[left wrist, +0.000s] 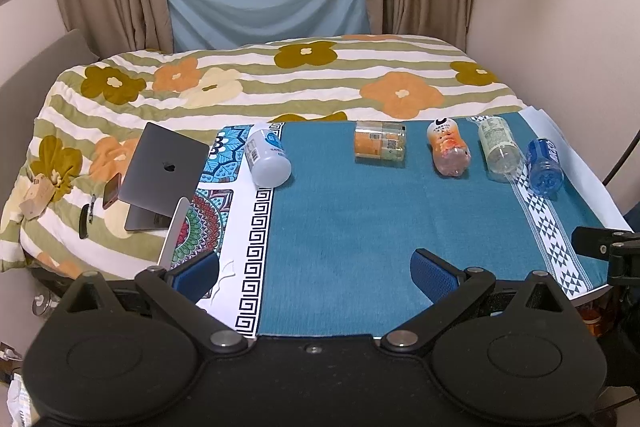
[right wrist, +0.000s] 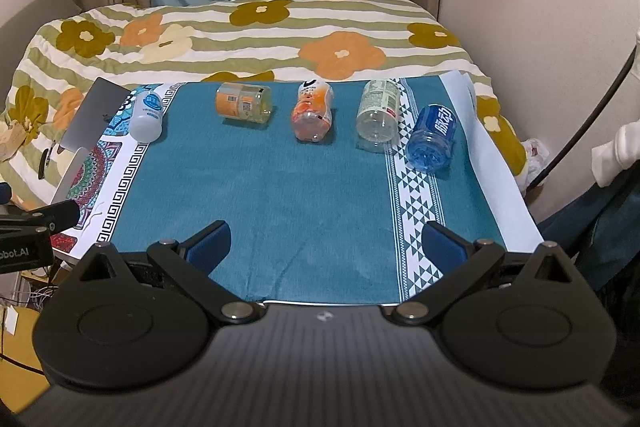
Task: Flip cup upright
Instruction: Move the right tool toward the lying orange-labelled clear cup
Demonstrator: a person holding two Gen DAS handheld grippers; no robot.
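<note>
Several bottles lie on their sides in a row at the far end of a teal cloth (left wrist: 340,227) (right wrist: 260,187): a white one (left wrist: 266,155) (right wrist: 147,117), an orange-labelled one (left wrist: 380,145) (right wrist: 244,103), an orange-pink one (left wrist: 449,147) (right wrist: 312,111), a clear one with a green label (left wrist: 500,149) (right wrist: 378,115) and a blue one (left wrist: 544,167) (right wrist: 432,137). My left gripper (left wrist: 316,273) is open and empty over the near edge of the cloth. My right gripper (right wrist: 328,247) is open and empty, also at the near edge. No cup shape is distinct from the bottles.
A grey laptop (left wrist: 164,171) (right wrist: 94,115) stands half open at the left on a flowered quilt (left wrist: 280,83). A phone (left wrist: 112,191) lies beside it. A patterned mat (left wrist: 208,211) lies left of the teal cloth. Walls and curtains close the back and right.
</note>
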